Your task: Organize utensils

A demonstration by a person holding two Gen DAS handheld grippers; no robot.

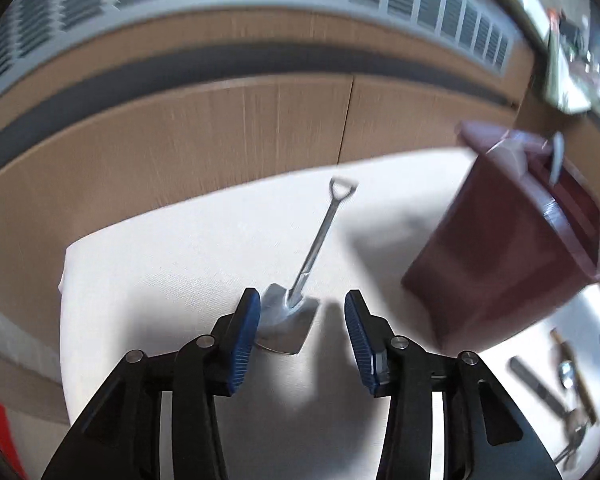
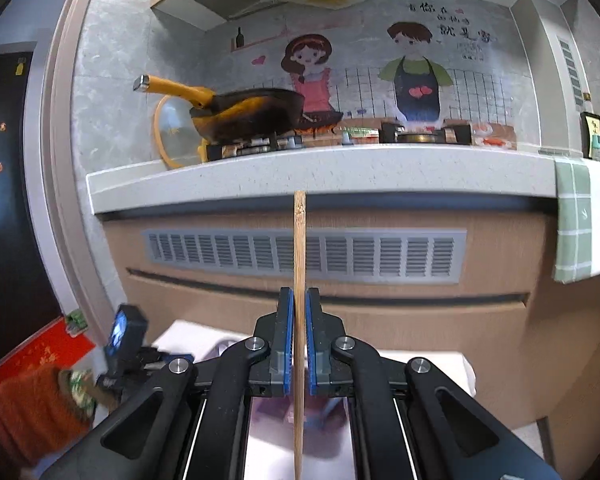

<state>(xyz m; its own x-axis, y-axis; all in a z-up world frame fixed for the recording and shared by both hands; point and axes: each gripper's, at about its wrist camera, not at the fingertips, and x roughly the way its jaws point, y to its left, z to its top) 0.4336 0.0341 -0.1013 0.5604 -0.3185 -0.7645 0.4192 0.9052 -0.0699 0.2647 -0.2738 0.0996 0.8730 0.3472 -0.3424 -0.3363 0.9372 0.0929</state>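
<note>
In the left wrist view my left gripper (image 1: 302, 320) is open and empty, low over a white cloth-covered table (image 1: 160, 272). A small shovel-shaped metal spoon (image 1: 300, 280) lies between and just beyond its blue fingertips. A dark red utensil holder (image 1: 500, 240) stands at the right with a metal utensil (image 1: 557, 158) sticking out. In the right wrist view my right gripper (image 2: 299, 304) is shut on an upright bamboo chopstick (image 2: 299, 240), held above the reddish holder (image 2: 324, 420), which shows blurred below the jaws.
Several loose utensils (image 1: 568, 392) lie on the table at the lower right. Wooden cabinet fronts with a grey vent (image 2: 304, 256) stand behind the table. A counter (image 2: 320, 176) above holds a wok (image 2: 244, 114) on a stove. A green towel (image 2: 574, 220) hangs at right.
</note>
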